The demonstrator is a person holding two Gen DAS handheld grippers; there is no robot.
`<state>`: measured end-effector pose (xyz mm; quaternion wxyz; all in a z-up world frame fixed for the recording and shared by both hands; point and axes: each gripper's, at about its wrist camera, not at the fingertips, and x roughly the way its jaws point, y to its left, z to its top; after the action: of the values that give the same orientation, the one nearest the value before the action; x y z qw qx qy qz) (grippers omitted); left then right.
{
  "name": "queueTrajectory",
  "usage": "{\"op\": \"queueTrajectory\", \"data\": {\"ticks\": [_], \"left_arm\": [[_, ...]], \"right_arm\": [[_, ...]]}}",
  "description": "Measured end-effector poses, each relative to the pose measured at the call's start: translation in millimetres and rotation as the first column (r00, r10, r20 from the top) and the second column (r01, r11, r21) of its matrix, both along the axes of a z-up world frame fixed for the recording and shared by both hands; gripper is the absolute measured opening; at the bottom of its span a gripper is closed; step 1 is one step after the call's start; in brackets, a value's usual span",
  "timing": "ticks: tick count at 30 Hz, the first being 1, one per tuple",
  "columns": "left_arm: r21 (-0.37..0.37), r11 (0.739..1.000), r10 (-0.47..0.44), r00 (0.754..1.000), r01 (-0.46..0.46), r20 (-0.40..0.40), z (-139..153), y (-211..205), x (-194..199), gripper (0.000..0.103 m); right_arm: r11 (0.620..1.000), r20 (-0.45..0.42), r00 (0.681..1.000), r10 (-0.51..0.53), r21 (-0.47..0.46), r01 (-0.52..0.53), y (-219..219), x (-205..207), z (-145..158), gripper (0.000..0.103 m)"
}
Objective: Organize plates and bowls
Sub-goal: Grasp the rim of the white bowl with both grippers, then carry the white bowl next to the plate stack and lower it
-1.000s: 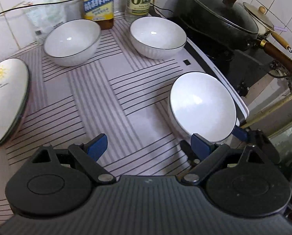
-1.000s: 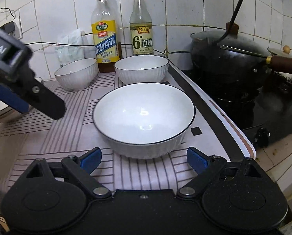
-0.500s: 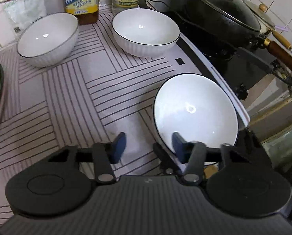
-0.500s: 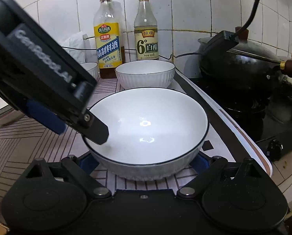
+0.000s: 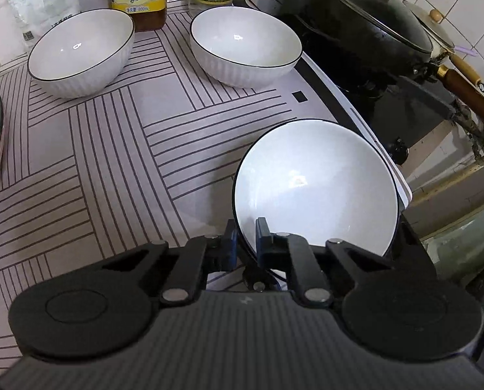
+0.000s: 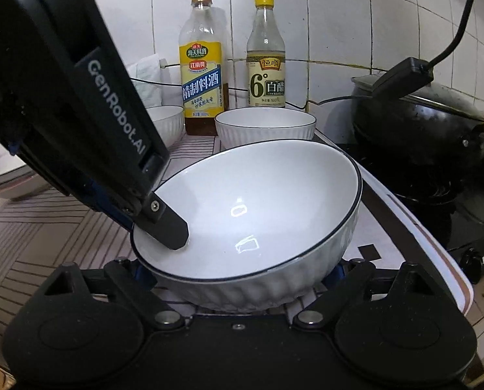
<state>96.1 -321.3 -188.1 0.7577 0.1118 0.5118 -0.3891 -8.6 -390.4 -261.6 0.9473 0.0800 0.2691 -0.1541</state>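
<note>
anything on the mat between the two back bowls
Nothing: only bare striped mat lies between the left bowl and the right bowl, clearest in the left wrist view. The bottles stand behind the gap.

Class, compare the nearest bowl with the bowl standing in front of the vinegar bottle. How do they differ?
The nearest bowl is tilted, while the far bowl sits level on the mat. The left gripper is clamped on the nearest bowl's rim, its jaws having just closed; nothing touches the far bowl. Both are white, ribbed outside, with a dark rim line.

Glossy ceramic bowl [image 5: 316, 182], wooden wok handle [image 5: 469, 94]
</note>
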Motion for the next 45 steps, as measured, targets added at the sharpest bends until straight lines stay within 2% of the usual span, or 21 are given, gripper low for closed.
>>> {"op": "queueTrajectory", "data": {"ticks": [10, 20, 28, 39, 45], "left_arm": [[0.005, 1.000, 0.022, 1.000, -0.022, 0.015, 13, 30, 0, 0.010], [0.014, 0.996, 0.086, 0.994, -0.087, 0.073, 37, 85, 0, 0.011], [0.032, 0.985, 0.165, 0.983, -0.168, 0.080, 43, 126, 13, 0.011], [0.070, 0.970, 0.226, 0.970, -0.232, 0.086, 33, 165, 21, 0.012], [0.118, 0.962, 0.236, 0.967, -0.246, 0.092, 17, 167, 30, 0.014]], "right_arm": [[0.999, 0.027, 0.999, 0.038, 0.027, -0.038, 19, 0, 9, 0.095], [0.990, 0.065, 0.988, 0.142, 0.008, -0.143, 57, 14, 28, 0.095], [0.971, 0.080, 0.967, 0.240, -0.006, -0.241, 94, 30, 37, 0.095], [0.938, 0.065, 0.936, 0.346, 0.005, -0.347, 130, 55, 33, 0.095], [0.918, 0.060, 0.916, 0.397, 0.000, -0.397, 137, 69, 21, 0.095]]}}
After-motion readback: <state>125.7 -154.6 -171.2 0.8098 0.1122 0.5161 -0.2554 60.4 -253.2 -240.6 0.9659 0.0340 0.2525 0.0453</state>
